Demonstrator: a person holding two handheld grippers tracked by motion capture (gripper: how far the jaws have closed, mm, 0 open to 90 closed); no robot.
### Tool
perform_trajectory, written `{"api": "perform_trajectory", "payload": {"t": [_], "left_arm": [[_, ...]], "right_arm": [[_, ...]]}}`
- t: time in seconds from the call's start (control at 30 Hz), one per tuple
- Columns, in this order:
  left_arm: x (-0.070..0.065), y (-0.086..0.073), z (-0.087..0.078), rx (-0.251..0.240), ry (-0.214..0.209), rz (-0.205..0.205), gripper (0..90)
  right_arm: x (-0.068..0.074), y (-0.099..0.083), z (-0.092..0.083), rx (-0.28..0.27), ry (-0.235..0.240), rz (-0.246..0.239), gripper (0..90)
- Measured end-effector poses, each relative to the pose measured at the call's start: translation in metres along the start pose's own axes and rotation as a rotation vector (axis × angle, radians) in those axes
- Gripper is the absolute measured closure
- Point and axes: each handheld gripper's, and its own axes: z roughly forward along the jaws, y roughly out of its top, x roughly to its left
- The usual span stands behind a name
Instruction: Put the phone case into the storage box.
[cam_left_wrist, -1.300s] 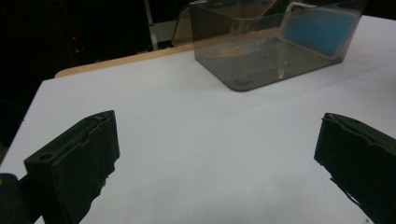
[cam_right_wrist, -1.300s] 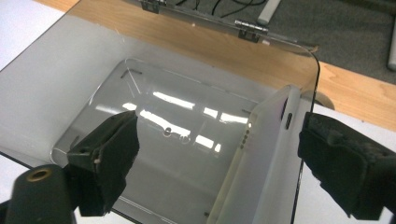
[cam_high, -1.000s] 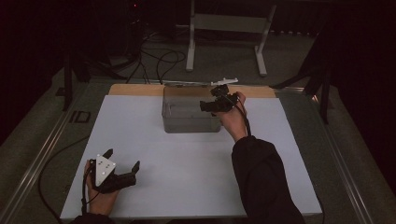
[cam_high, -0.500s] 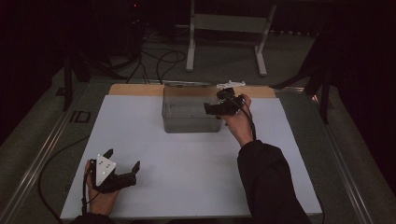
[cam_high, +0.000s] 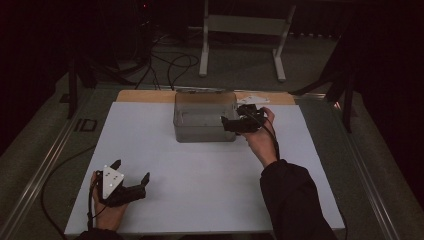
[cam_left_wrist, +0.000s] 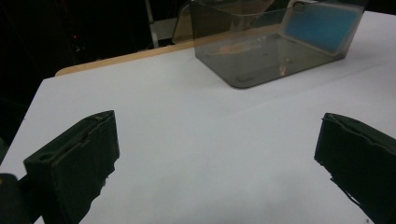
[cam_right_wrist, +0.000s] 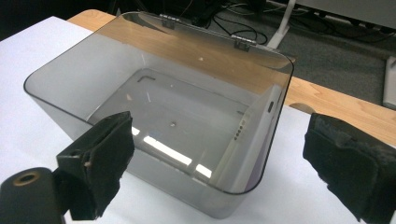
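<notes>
Black jaws of the left gripper (cam_high: 131, 181) stand apart at the near left of the white table (cam_high: 200, 170). Far centre, the smoky clear box (cam_high: 204, 116) holds a phone (cam_right_wrist: 254, 140) propped against its right wall. Beside that wall the right gripper (cam_high: 226, 123) gapes empty.

your table (cam_high: 200, 165) is covered by a white sheet, with a bare wooden strip (cam_high: 145, 96) along its far edge. a smoky clear box (cam_high: 204, 117) stands on the sheet near the far edge, a phone leaning inside its right wall.
</notes>
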Motion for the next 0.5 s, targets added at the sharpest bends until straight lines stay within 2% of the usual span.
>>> {"api": "perform_trajectory", "payload": {"t": [0.17, 0.5], "left_arm": [[0.0, 0.0, 0.0, -0.001, 0.001, -0.004, 0.6], [0.002, 0.0, 0.0, 0.002, 0.002, -0.007, 0.6]], "right_arm": [[-0.001, -0.007, -0.006, -0.013, 0.003, 0.007, 8.8], [-0.003, -0.019, -0.023, -0.027, -0.016, -0.015, 7.8]]}}
